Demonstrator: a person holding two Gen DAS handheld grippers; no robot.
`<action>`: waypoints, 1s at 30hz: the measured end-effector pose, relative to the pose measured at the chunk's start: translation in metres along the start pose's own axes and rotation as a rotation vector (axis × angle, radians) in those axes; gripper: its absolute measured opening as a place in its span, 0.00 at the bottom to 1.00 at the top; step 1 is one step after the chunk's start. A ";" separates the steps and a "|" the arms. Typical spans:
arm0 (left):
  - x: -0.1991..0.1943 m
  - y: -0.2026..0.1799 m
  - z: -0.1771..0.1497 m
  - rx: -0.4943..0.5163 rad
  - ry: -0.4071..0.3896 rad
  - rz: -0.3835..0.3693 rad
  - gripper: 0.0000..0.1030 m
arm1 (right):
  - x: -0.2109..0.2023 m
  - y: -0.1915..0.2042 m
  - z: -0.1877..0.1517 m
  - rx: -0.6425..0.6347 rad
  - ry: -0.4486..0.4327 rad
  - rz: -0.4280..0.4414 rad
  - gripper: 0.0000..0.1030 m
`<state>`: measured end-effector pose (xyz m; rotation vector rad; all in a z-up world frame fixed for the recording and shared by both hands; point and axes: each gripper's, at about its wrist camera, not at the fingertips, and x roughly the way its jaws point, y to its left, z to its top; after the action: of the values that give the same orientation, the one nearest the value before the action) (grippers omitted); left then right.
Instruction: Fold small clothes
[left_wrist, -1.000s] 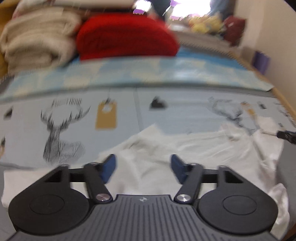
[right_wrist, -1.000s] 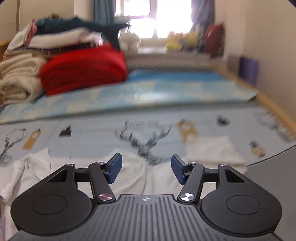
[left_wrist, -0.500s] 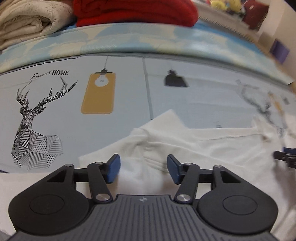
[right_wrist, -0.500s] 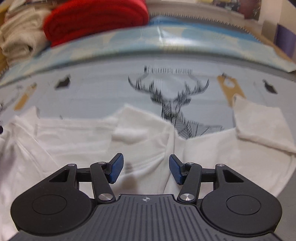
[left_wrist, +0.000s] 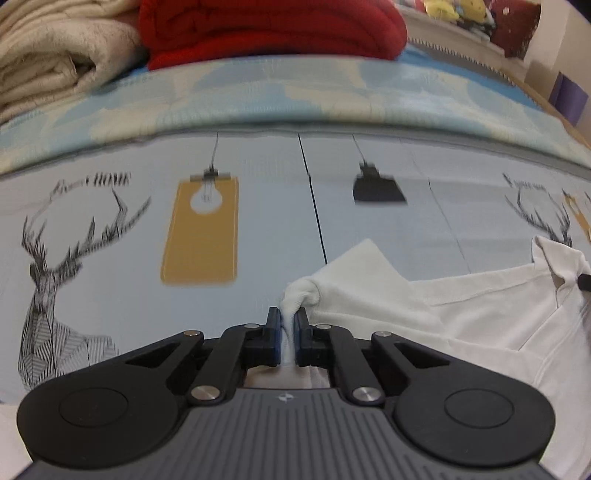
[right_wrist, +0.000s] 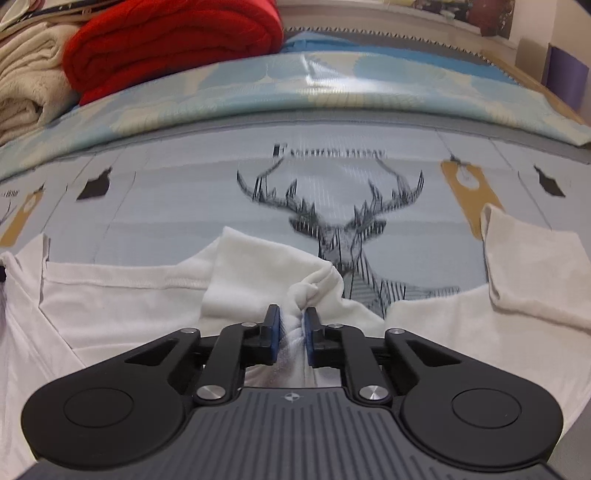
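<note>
A small white garment lies spread on a pale blue mat printed with deer and lamps. In the left wrist view my left gripper is shut on a bunched fold at the garment's left corner, and the cloth puckers above the pads. In the right wrist view the same white garment stretches from left to right. My right gripper is closing its jaws, with a pinched ridge of cloth between the blue pads. A loose sleeve lies flat to the right.
A folded red blanket and a beige blanket are stacked at the back left, behind a light blue patterned sheet. A purple box stands by the wall at the far right. Bare mat lies beyond the garment.
Both grippers dropped lower onto the garment and went from wide open to closed, each pinching up a fold of white cloth.
</note>
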<state>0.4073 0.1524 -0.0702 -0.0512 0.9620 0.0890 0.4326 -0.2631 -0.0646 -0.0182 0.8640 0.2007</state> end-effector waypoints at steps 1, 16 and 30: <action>-0.001 -0.001 0.004 0.000 -0.030 0.009 0.07 | -0.001 0.000 0.004 0.012 -0.022 -0.005 0.12; -0.050 -0.004 0.038 -0.040 -0.239 0.113 0.28 | -0.033 0.007 0.040 0.012 -0.235 -0.012 0.39; -0.217 0.020 -0.067 -0.142 -0.162 -0.011 0.28 | -0.168 -0.005 -0.039 0.075 -0.091 0.183 0.40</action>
<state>0.2270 0.1551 0.0694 -0.1779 0.7921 0.1494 0.2976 -0.2998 0.0367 0.1395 0.7820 0.3374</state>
